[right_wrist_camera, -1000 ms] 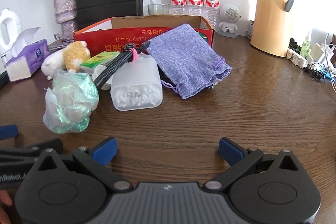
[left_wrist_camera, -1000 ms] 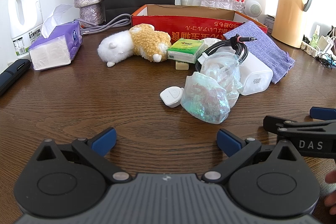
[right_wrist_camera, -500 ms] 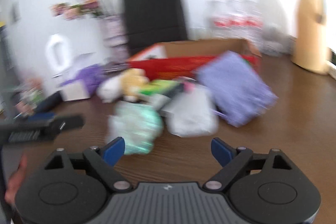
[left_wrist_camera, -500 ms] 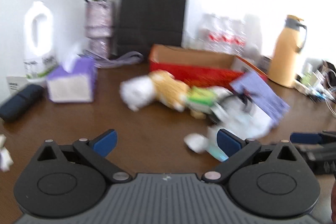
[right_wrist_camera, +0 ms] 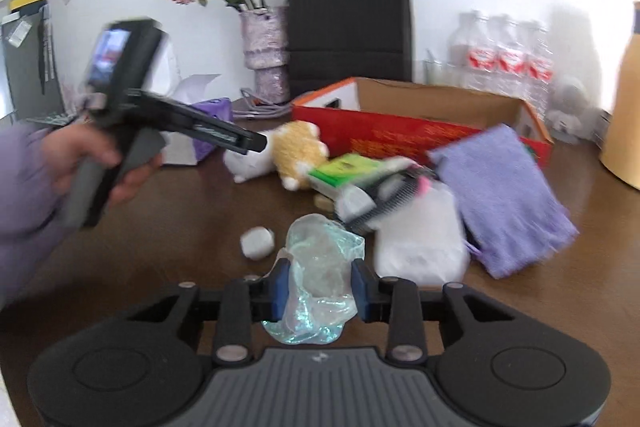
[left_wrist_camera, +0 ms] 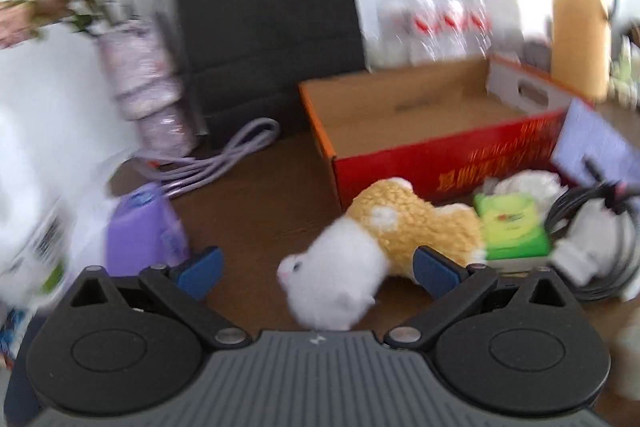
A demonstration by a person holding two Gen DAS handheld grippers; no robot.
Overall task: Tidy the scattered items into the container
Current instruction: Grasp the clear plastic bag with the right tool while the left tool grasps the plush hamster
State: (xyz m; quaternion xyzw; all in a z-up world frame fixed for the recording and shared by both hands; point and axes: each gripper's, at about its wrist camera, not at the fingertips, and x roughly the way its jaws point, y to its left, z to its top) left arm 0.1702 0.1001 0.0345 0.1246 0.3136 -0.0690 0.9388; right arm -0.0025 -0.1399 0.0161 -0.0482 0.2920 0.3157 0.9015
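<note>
My right gripper (right_wrist_camera: 318, 287) is shut on a crumpled iridescent plastic bag (right_wrist_camera: 320, 275), its pads pressing both sides. My left gripper (left_wrist_camera: 316, 267) is open, and a white and tan plush toy (left_wrist_camera: 372, 243) lies between its fingers; it also shows in the right wrist view (right_wrist_camera: 288, 155). The red cardboard box (left_wrist_camera: 440, 155) stands open behind the toy. Around it lie a green tissue pack (left_wrist_camera: 512, 223), a coiled black cable on a white charger (left_wrist_camera: 592, 239), a purple cloth pouch (right_wrist_camera: 500, 195), a white cotton-swab box (right_wrist_camera: 420, 247) and a small white round piece (right_wrist_camera: 257, 243).
A purple tissue box (left_wrist_camera: 144, 231), a flower vase (left_wrist_camera: 148, 95), a black paper bag (left_wrist_camera: 264, 7), water bottles (left_wrist_camera: 432, 19) and a tan thermos (left_wrist_camera: 580, 27) stand at the back. A lilac cord (left_wrist_camera: 224, 155) lies beside the vase. The left handle shows in the right wrist view (right_wrist_camera: 132, 131).
My right gripper has shut on the plastic bag. My left gripper has swung left and forward, bringing the plush toy between its open fingers.
</note>
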